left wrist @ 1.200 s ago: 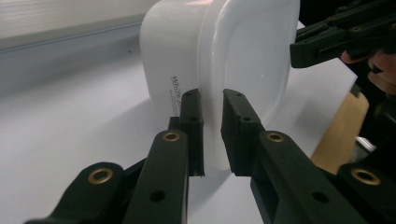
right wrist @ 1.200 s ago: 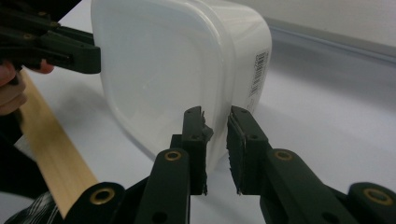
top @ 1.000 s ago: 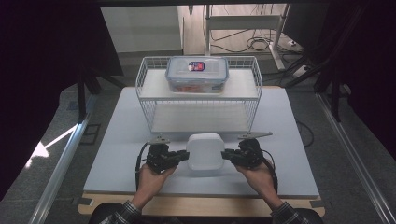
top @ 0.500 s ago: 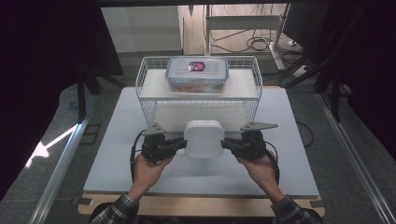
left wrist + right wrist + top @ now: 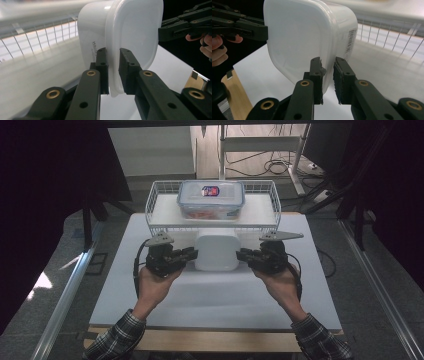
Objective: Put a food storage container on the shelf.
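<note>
A white plastic container with a flanged lid hangs above the table, gripped from both sides. My left gripper is shut on its left rim, and my right gripper is shut on its right rim. In the left gripper view the container stands tilted, its lid flange pinched in my left gripper, with the other gripper beyond it. In the right gripper view the flange of the container sits in my right gripper, and the other gripper holds the far side.
A white wire rack stands at the back of the white table board, just beyond the held container. On the rack sits a clear box with a blue-rimmed lid. A wooden strip edges the table's front.
Both grippers have risen together with the white container held between them. It now hangs higher, close in front of the wire rack.
</note>
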The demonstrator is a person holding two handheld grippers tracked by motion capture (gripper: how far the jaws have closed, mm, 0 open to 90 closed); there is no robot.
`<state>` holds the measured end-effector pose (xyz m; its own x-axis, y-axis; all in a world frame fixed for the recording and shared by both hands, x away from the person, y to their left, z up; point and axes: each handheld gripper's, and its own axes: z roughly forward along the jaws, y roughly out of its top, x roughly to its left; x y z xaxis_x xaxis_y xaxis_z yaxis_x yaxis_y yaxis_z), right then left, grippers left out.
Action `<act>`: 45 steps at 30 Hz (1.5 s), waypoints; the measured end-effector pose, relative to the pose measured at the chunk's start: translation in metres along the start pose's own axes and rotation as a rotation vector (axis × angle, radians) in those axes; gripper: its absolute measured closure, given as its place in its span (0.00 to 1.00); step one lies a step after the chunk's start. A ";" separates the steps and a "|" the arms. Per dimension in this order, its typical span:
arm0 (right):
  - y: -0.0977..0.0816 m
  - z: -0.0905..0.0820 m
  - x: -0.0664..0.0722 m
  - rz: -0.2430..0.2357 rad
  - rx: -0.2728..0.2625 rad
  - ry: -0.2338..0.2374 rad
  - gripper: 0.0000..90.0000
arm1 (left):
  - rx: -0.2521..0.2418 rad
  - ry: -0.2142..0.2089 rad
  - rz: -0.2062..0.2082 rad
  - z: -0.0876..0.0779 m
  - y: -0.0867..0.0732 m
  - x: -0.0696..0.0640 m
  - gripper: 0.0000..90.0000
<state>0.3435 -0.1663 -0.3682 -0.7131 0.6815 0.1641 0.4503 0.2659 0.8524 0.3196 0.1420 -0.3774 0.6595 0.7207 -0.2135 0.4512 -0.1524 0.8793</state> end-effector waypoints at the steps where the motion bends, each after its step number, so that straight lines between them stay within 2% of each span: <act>1: 0.004 -0.001 0.001 -0.001 -0.007 0.000 0.87 | -0.005 0.001 0.001 -0.002 0.003 0.001 0.88; 14: 0.052 -0.009 0.008 -0.035 -0.071 -0.015 0.87 | -0.053 0.037 0.028 -0.021 0.050 0.006 0.87; 20: 0.077 -0.012 0.010 -0.042 -0.093 -0.020 0.87 | -0.077 0.034 0.013 -0.026 0.068 0.013 0.87; 31: 0.116 -0.016 0.012 -0.052 -0.133 -0.029 0.87 | -0.111 0.049 0.017 -0.036 0.104 0.021 0.87; 38: 0.140 -0.014 0.007 -0.054 -0.149 -0.042 0.87 | -0.122 0.064 0.006 -0.035 0.128 0.029 0.86; 45: 0.151 -0.005 -0.007 -0.014 -0.160 -0.038 0.87 | -0.105 0.074 -0.012 -0.025 0.141 0.039 0.86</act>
<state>0.4137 -0.1339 -0.2378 -0.6967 0.7045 0.1353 0.3467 0.1656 0.9232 0.3939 0.1652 -0.2511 0.6064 0.7709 -0.1952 0.3905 -0.0749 0.9176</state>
